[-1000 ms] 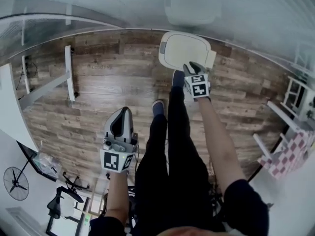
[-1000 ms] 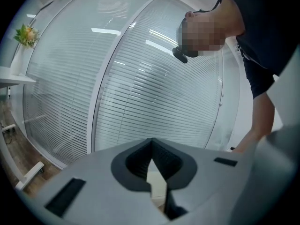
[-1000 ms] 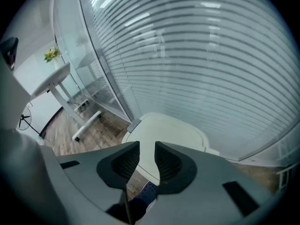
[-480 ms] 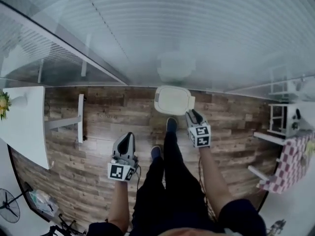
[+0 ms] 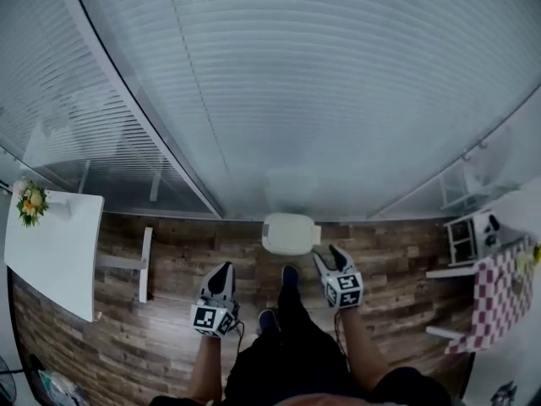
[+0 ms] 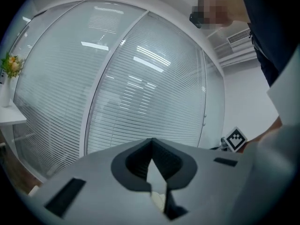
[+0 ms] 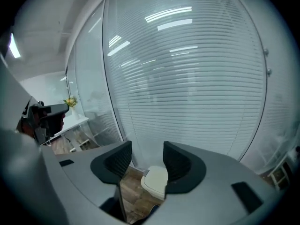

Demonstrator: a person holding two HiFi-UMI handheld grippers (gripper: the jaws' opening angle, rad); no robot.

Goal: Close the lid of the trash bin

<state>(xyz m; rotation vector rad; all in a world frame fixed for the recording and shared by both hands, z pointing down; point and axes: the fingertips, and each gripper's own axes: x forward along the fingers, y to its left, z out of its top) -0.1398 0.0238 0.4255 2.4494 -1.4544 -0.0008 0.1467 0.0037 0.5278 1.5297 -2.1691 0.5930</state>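
Bright, even light; lamp reflections streak the glass wall (image 7: 187, 78); fisheye edges bend and darken; the left tool (image 6: 152, 146) looms soft.

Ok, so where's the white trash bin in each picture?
Head view: the trash bin is just below the middle, at the foot of the glass wall.
Left gripper view: not in it.
Right gripper view: the trash bin is low in the middle, small, by the same glass wall.
Shared landmark: the yellow flowers on the white table, at the left in every view.
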